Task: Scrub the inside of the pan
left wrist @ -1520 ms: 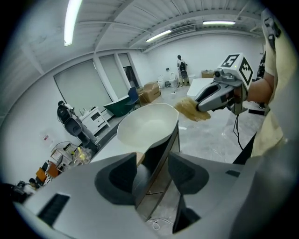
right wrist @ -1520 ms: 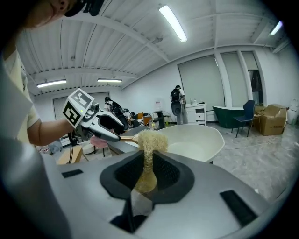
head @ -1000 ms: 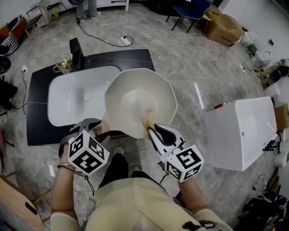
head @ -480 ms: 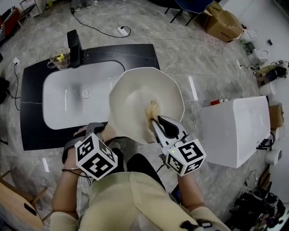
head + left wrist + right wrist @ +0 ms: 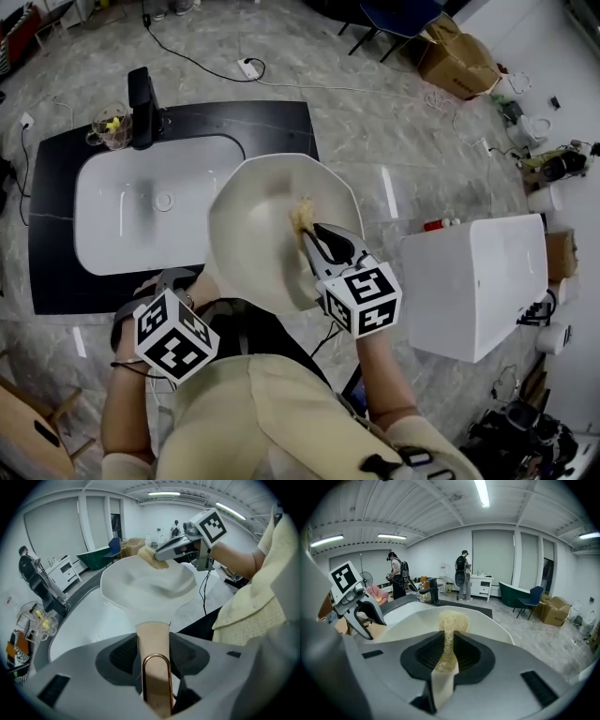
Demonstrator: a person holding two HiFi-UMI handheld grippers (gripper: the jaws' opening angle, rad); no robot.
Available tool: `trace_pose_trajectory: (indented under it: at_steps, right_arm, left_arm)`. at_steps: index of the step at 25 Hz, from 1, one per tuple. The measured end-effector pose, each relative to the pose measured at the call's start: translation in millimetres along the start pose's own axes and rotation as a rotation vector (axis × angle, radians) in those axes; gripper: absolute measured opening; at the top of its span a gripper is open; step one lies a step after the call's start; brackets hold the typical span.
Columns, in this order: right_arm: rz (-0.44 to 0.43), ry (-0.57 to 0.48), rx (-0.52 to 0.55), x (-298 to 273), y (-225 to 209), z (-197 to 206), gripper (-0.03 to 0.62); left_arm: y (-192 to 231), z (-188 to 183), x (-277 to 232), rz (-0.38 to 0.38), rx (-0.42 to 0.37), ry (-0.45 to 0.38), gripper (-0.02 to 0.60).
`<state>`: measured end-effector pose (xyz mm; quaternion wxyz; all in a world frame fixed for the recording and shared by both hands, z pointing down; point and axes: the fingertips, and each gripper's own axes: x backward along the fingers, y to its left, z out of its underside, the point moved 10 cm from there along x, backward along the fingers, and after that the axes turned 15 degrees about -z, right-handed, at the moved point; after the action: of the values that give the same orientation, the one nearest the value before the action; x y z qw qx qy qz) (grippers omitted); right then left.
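Observation:
A cream faceted pan (image 5: 253, 239) hangs tilted above the front of the sink, its inside turned toward me. My left gripper (image 5: 180, 281) is shut on the pan's beige handle (image 5: 153, 639), which ends in a copper loop. My right gripper (image 5: 315, 236) is shut on a yellowish fibre scrubber (image 5: 301, 217), whose tip presses on the inner wall right of the pan's middle. In the left gripper view the scrubber (image 5: 152, 558) lies against the pan's far inner side (image 5: 140, 588) with the right gripper (image 5: 171, 551) behind it. The right gripper view has the scrubber (image 5: 450, 620) standing up between the jaws.
Below the pan lies a white sink basin (image 5: 141, 211) set in a black counter (image 5: 56, 272), with a black tap (image 5: 141, 94) and a glass holder (image 5: 111, 125) at the back. A white cabinet (image 5: 473, 281) stands at the right. People (image 5: 461, 576) stand far off.
The right gripper has slid the scrubber from the pan's near rim up across the inside, away from me. The pan has stayed in the left gripper's hold.

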<state>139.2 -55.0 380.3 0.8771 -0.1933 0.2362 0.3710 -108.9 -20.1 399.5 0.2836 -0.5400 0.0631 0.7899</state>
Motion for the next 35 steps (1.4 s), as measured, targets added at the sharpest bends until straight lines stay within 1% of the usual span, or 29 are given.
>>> trace_pose_trajectory:
  at_steps: [6,11,14,21,23,29,35]
  right_arm:
    - [-0.037,0.055,0.067,-20.5,-21.7,-12.7,0.069]
    - [-0.057,0.092,0.078,-44.5,-35.1,-15.8,0.069]
    - [-0.039,0.119,0.089,-55.6,-42.7,-18.9,0.069]
    - [0.045,0.178,0.153,-78.5,-55.9,-24.5,0.069]
    - [0.046,0.191,0.173,-86.0,-57.1,-22.9,0.069]
    - [-0.010,0.229,0.248,-108.8,-46.4,-20.3,0.069]
    - [-0.112,0.236,0.307,-126.2,-29.5,-21.7,0.069]
  left_arm:
    - [0.0,-0.3,0.8,-0.010,-0.001,-0.001,0.215]
    - [0.7,0.9,-1.5,-0.002,-0.015,-0.003,0.215]
    - [1.7,0.3,-1.4,0.003,-0.020,-0.003,0.215]
    - [3.8,0.2,-0.1,-0.006,-0.025,-0.012,0.213]
    - [3.3,0.1,0.3,-0.008,-0.030,-0.015,0.213]
    - [3.0,0.6,-0.1,0.001,-0.025,-0.018,0.213]
    - [3.4,0.6,-0.3,-0.009,-0.030,-0.007,0.212]
